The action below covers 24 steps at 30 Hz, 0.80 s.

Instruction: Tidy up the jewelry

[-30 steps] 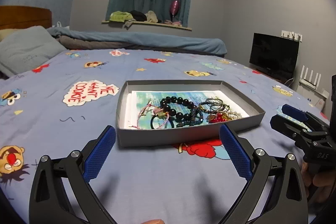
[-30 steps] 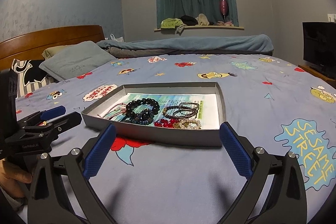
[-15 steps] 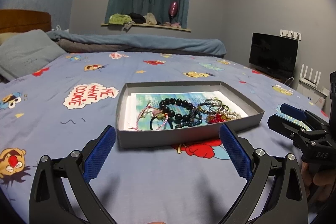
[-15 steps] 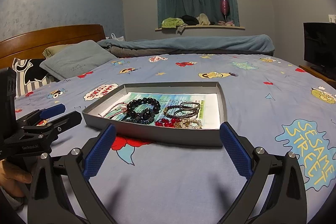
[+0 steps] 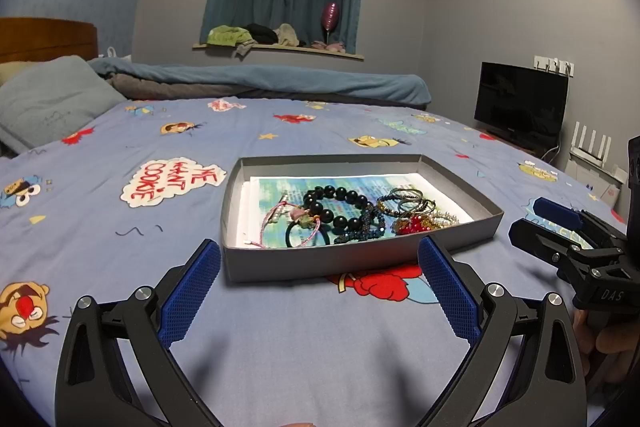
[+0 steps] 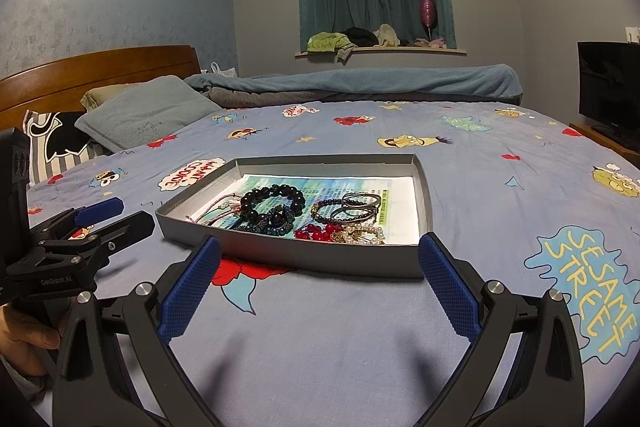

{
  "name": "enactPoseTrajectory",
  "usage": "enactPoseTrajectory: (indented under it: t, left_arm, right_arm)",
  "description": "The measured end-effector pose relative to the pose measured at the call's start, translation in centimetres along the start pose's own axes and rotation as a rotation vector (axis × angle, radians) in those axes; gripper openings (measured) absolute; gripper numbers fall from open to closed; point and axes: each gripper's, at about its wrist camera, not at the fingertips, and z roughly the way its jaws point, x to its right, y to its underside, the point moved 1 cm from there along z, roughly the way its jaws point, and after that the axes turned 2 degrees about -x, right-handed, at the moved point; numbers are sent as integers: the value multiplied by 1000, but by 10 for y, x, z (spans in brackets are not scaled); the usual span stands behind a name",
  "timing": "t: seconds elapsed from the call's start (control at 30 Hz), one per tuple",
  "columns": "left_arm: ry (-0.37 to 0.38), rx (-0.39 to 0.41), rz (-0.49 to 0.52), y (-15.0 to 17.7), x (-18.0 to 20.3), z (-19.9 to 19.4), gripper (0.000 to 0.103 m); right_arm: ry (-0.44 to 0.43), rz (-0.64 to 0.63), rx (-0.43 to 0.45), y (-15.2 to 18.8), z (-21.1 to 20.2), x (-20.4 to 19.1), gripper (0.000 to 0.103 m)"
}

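A shallow grey box (image 5: 312,263) (image 6: 320,259) lies on the bed, lined with a printed sheet. It holds tangled jewelry: a black bead bracelet (image 5: 336,207) (image 6: 276,199), a pink cord bracelet (image 5: 276,219), metal bangles (image 5: 408,201) (image 6: 360,205), red beads (image 5: 412,225) (image 6: 316,233) and a pearl piece (image 6: 366,235). My left gripper (image 5: 320,287) is open and empty, just short of the box's near wall. My right gripper (image 6: 320,283) is open and empty, also before the box. Each gripper shows in the other's view, the right (image 5: 560,231) and the left (image 6: 108,217).
The bed has a blue cartoon-print sheet (image 5: 120,227). A pillow (image 6: 148,115) and a wooden headboard (image 6: 100,71) lie to the left, a rolled blue duvet (image 5: 260,79) at the far edge. A TV (image 5: 520,103) stands to the right.
Both grippers have tilted up slightly, so the box sits a little lower in both views. Both stay open and nothing in the box has moved.
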Motion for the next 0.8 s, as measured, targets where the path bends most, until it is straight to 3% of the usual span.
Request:
enactPoseTrajectory:
  t: [0.8]
  left_arm:
    - [5, 4, 2, 0, 0, 0, 98]
  right_arm:
    - [1, 0, -1, 0, 0, 1, 97]
